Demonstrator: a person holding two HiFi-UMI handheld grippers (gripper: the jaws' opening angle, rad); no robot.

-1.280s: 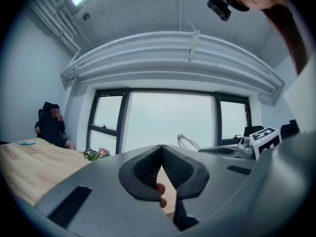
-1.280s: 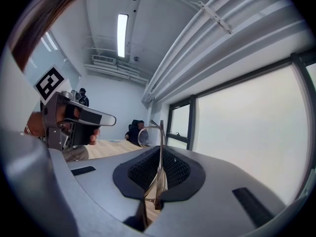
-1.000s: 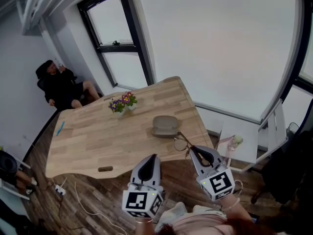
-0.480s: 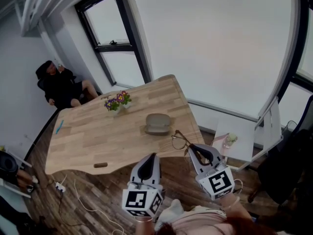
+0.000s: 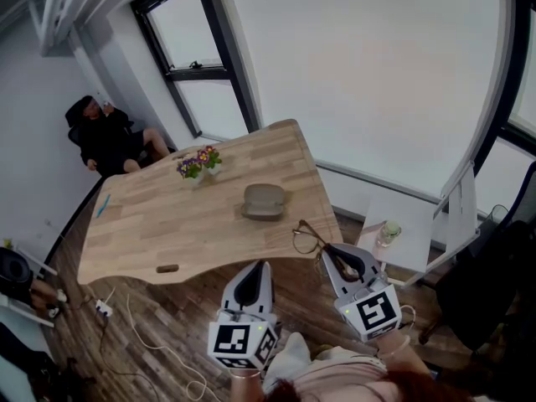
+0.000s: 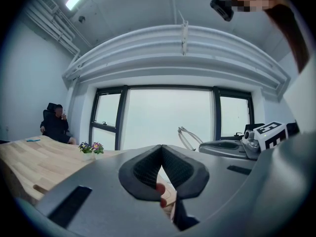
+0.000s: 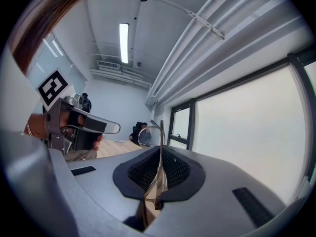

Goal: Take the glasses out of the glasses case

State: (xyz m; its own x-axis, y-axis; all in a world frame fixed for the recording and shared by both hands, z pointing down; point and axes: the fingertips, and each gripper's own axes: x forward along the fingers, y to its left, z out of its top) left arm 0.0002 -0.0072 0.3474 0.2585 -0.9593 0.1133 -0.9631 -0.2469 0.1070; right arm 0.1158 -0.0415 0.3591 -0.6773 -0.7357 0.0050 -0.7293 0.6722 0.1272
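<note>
The thin-framed glasses (image 5: 308, 239) hang off the tip of my right gripper (image 5: 337, 256), which is shut on one temple arm; in the right gripper view the glasses (image 7: 154, 147) stick up between the closed pads. They are held past the near edge of the wooden table (image 5: 167, 224). The grey glasses case (image 5: 264, 201) lies on the table, well beyond both grippers. My left gripper (image 5: 251, 281) is shut with nothing between its pads, held low in front of the table; its view shows the closed left gripper (image 6: 161, 158).
A small pot of flowers (image 5: 196, 165) stands on the table's far side. A blue pen (image 5: 103, 205) and a dark small object (image 5: 167, 268) lie near the left edges. A person sits in a chair (image 5: 105, 136) at the back left. A white side table (image 5: 402, 233) with a bottle (image 5: 387, 232) is at right.
The head view has drawn back: table, case and flowers sit slightly farther and higher in the frame. Both grippers keep their places, the right one still holding the glasses.
</note>
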